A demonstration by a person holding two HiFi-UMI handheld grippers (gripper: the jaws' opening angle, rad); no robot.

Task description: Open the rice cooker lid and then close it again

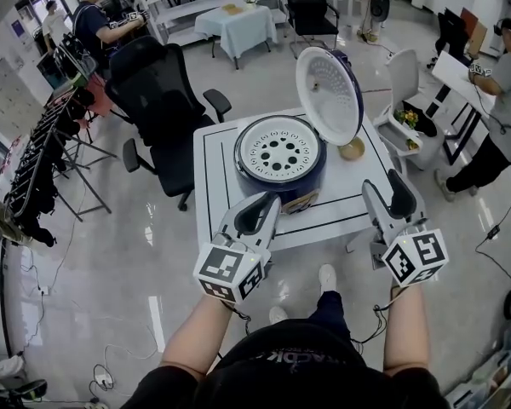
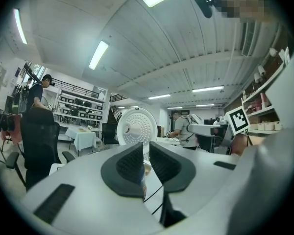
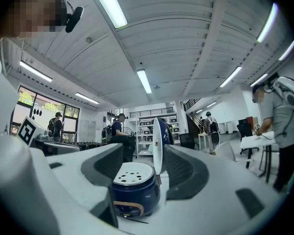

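The dark blue rice cooker (image 1: 279, 156) stands on a small white table (image 1: 213, 169), its white perforated inner plate showing. Its lid (image 1: 328, 92) stands upright at the back right, hinged open. My left gripper (image 1: 266, 203) hovers at the table's front edge, just short of the cooker's front; its jaws show only a narrow slit with nothing between them. In the left gripper view the lid (image 2: 134, 126) rises behind the left gripper (image 2: 146, 153). My right gripper (image 1: 385, 186) is held at the table's right front corner, open and empty. The right gripper view frames the cooker (image 3: 134, 187) and lid (image 3: 157, 143).
A small golden dish (image 1: 352, 149) lies on the table behind the lid. A black office chair (image 1: 162, 100) stands behind the table on the left, a white chair (image 1: 404, 75) on the right. People stand at the far left and right. Cables trail on the floor.
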